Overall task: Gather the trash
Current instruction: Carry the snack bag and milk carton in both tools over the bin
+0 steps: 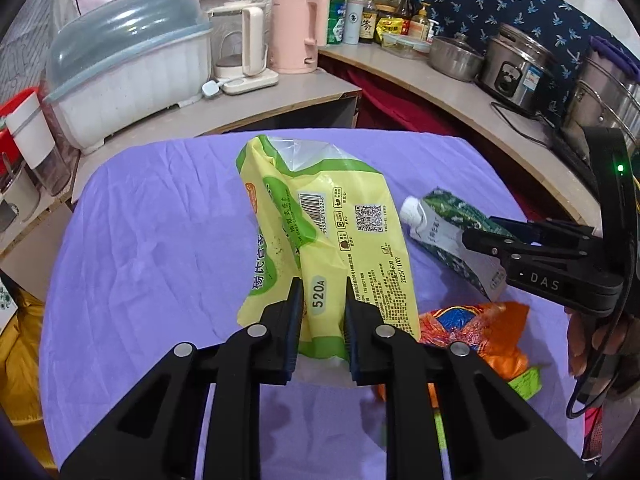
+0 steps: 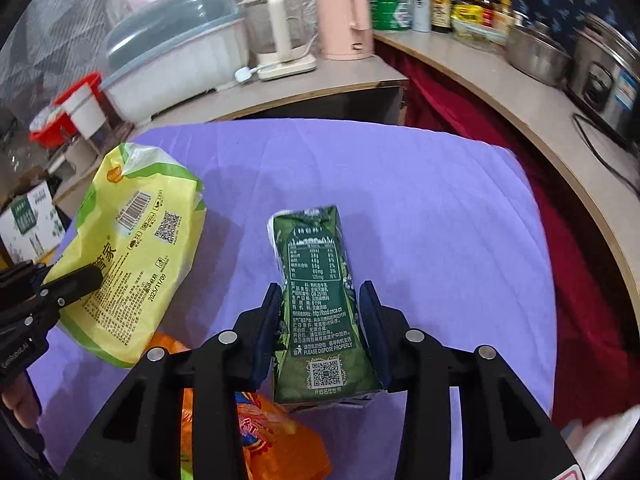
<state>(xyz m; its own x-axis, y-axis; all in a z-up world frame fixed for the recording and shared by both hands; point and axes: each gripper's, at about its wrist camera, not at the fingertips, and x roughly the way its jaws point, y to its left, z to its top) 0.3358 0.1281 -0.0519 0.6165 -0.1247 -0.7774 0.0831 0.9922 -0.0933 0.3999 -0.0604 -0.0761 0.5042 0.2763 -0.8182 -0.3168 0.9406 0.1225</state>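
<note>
A yellow and green plastic package [image 1: 344,216] stands up off the purple cloth, and my left gripper [image 1: 322,292] is shut on its lower edge. The same package [image 2: 136,248] shows at the left of the right wrist view, with the left gripper [image 2: 90,276] on it. A green drink carton [image 2: 316,280] with a white cap lies between the pads of my right gripper [image 2: 321,294], which is shut on its sides. In the left wrist view the carton [image 1: 444,224] and the right gripper [image 1: 486,240] appear at the right. An orange snack bag [image 1: 484,332] lies crumpled on the cloth below both.
The purple cloth [image 1: 152,240] covers a small table. Behind it a counter holds a covered dish rack [image 1: 128,64], a glass kettle [image 1: 240,52], a pink kettle [image 1: 298,32], bottles and steel pots [image 1: 516,68]. A cardboard box [image 2: 32,224] sits at the left.
</note>
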